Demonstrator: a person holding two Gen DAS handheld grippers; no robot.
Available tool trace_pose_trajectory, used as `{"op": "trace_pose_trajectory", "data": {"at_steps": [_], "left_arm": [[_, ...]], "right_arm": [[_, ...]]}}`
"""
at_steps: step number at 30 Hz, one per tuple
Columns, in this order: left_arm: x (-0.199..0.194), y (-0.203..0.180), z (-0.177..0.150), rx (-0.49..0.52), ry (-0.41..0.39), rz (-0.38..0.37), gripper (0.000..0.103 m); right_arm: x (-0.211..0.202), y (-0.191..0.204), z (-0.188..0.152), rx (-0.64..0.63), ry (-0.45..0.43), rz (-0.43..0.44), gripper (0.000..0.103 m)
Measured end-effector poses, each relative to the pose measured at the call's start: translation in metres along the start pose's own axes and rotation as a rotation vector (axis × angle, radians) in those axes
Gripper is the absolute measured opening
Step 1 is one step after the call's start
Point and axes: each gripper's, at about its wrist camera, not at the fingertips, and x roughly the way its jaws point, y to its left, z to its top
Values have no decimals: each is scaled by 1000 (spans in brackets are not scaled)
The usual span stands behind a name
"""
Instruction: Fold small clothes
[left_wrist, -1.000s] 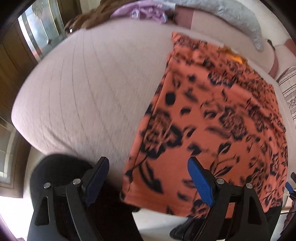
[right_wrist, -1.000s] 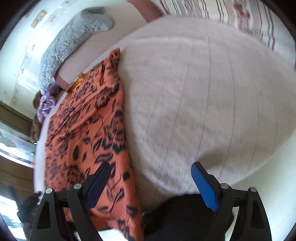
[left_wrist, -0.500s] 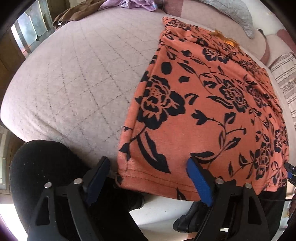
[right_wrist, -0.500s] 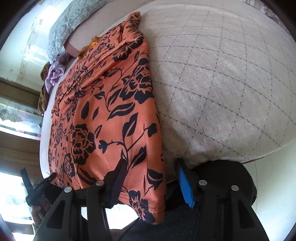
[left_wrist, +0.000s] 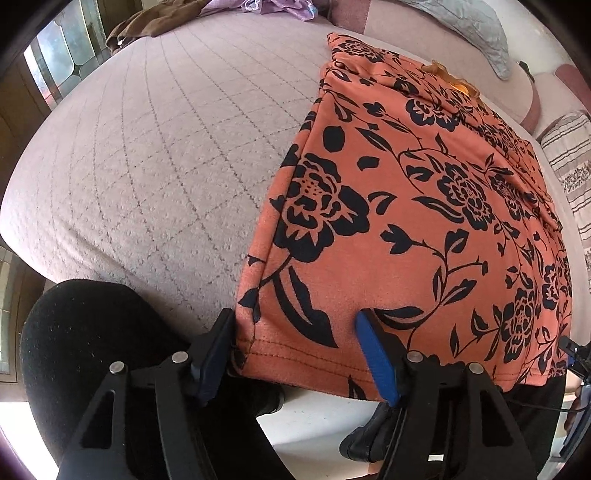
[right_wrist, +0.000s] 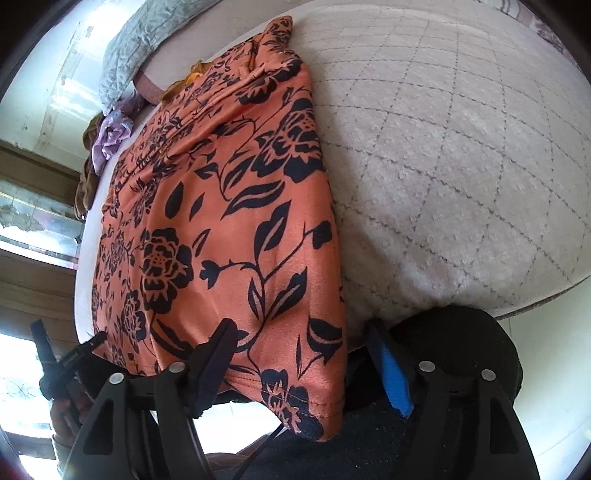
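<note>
I have both grippers low at the near edge of the bed (left_wrist: 140, 177), aimed across the quilted cover toward the far pillows. The orange floral garment (left_wrist: 424, 206) lies flat on the cover, running from the near edge, where its hem hangs over slightly, to the far end by the grey pillow (left_wrist: 465, 22).

My left gripper (left_wrist: 295, 350) sits at the garment's near-left corner. Its fingers (left_wrist: 216, 354) are spread apart, one just outside the left side seam, the other over the hem further right; the fabric lies between them, not pinched.

My right gripper (right_wrist: 303, 363) is at the near-right corner, tilted so the bed looks slanted. Its fingers (right_wrist: 391, 369) are also parted: the dark one rests over the hem, the blue one stands just off the garment's right edge beside the bare cover. The corner droops between them, ungripped.

A purple cloth (right_wrist: 110, 133) and a brown one (left_wrist: 155, 22) lie at the far end.
</note>
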Motion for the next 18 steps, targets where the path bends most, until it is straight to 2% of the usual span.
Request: {"op": "trace_pose_trajectory", "data": {"at_steps": [4,6,8,12,13,16,18], "left_arm": [[-2,-6,-2,26,-5,6,44],[0,-6,1,31,-4,2,33],[-1,-7,2,36,-5,-4,18],[-4,-10,0,48,-8,-1,12],[-6,-10,-2,49,-10,-1,12],[-7,-11,-1,49,-12,-2,11],[-5,-12,0,48,-10,-3,11]], "right_arm": [[2,6,1,-37,21,-39,73],[4,8,2,-43,20,-74,58],[3,7,2,-47,17,-96,52],[-2,7,0,-39,7,-97,29],[-4,6,0,-37,5,-92,26],[-12,8,3,-22,-4,-30,24],[-11,5,4,-3,14,7,28]]}}
